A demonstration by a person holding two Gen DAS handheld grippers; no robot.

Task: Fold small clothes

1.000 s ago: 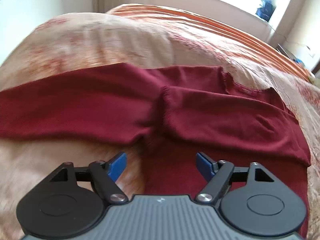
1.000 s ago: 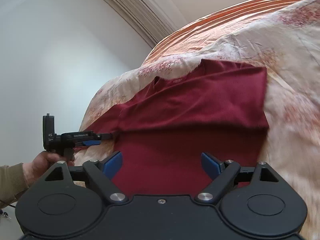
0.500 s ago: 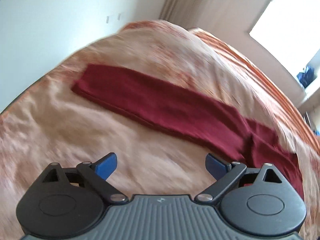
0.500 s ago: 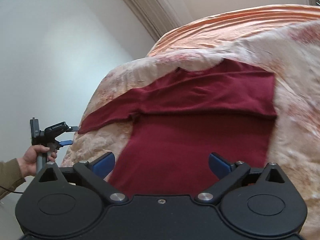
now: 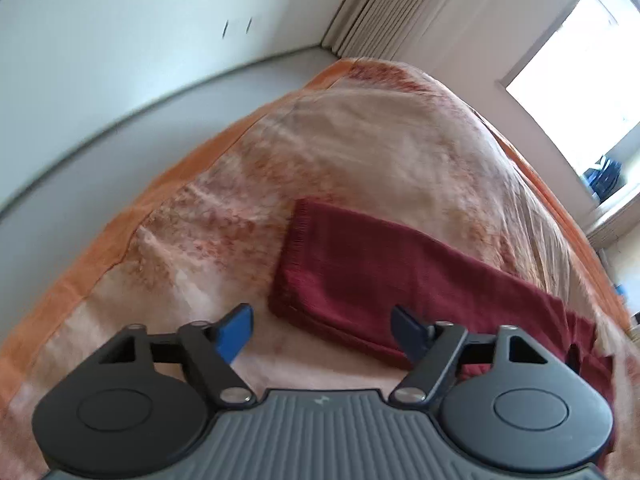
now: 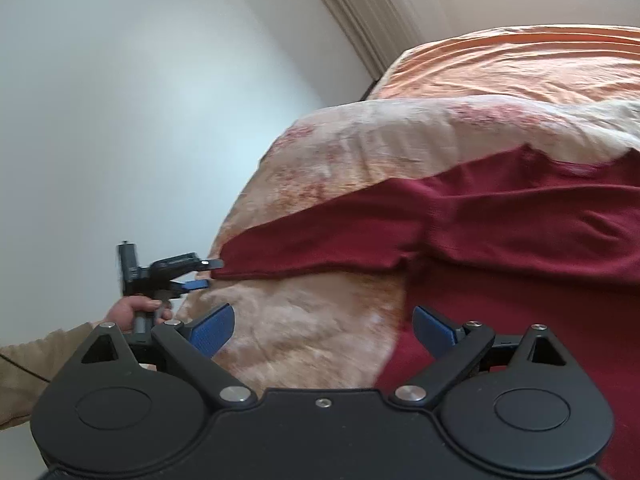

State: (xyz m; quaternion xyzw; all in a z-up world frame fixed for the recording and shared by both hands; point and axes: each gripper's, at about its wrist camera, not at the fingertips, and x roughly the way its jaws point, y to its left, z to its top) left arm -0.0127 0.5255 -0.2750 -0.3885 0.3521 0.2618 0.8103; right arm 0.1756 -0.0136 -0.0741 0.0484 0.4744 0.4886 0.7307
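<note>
A bed with a peach and orange floral cover point(image 5: 380, 152) fills both views, with a white wall point(image 6: 120, 100), beige curtains point(image 5: 380, 12) and a bright window point(image 5: 580, 64) behind it. A dark red sweater point(image 6: 520, 240) lies flat on the cover, 1 sleeve point(image 5: 400, 276) stretched out to the side. A person's hand point(image 6: 134, 312) in a tan sleeve holds the left gripper point(image 5: 322, 330) at the cuff of this sleeve; its jaws have just been closing, but stand apart and do not pinch the cloth. The right gripper point(image 6: 322, 330) hangs wide open above the sweater's body, holding nothing.
</note>
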